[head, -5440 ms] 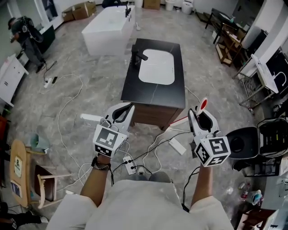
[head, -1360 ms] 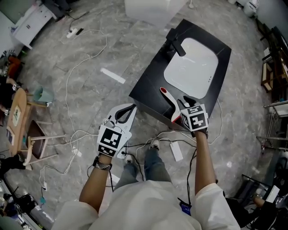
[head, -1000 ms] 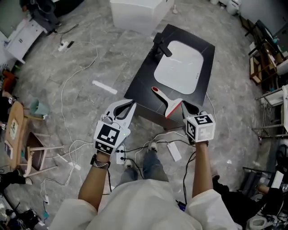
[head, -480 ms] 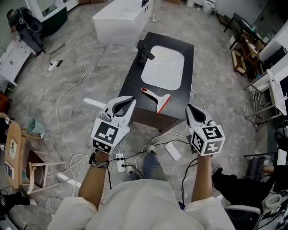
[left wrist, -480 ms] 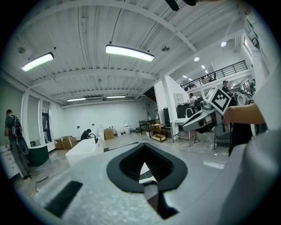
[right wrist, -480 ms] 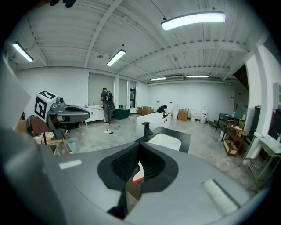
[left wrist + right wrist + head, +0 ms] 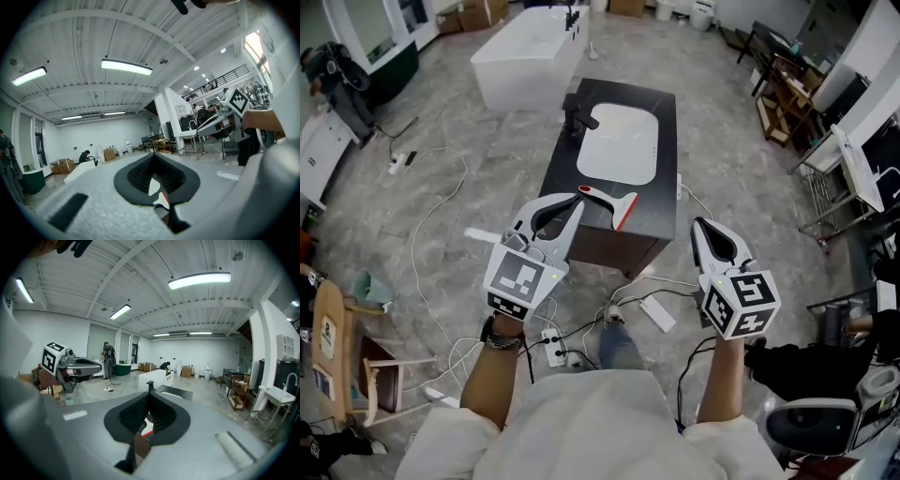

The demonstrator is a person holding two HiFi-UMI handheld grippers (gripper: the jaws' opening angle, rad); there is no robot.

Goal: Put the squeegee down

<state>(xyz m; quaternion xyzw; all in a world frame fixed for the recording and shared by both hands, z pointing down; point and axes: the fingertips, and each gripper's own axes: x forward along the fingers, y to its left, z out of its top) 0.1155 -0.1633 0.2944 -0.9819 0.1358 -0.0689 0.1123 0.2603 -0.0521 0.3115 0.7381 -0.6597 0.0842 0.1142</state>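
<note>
The squeegee [image 7: 614, 200], white with a red blade edge, lies flat on the front part of the black vanity top [image 7: 666, 155], with no gripper touching it. My left gripper [image 7: 575, 202] hovers shut and empty just left of the squeegee's handle. My right gripper [image 7: 699, 225] is shut and empty too, off the counter's front right corner, above the floor. In the left gripper view a bit of the squeegee [image 7: 161, 198] shows through the closed jaws. The right gripper view also has a sliver of the squeegee [image 7: 146, 428] behind the jaws.
A white sink basin [image 7: 619, 145] and a black faucet [image 7: 579, 114] sit further back on the vanity. A white bathtub [image 7: 525, 52] stands beyond. Cables and a power strip [image 7: 659, 314] lie on the floor below. A wooden chair [image 7: 356, 347] stands left, shelving at right.
The right gripper left the squeegee on the vanity top and drew back toward me. Both grippers have risen and pulled away from the counter; the squeegee stays put.
</note>
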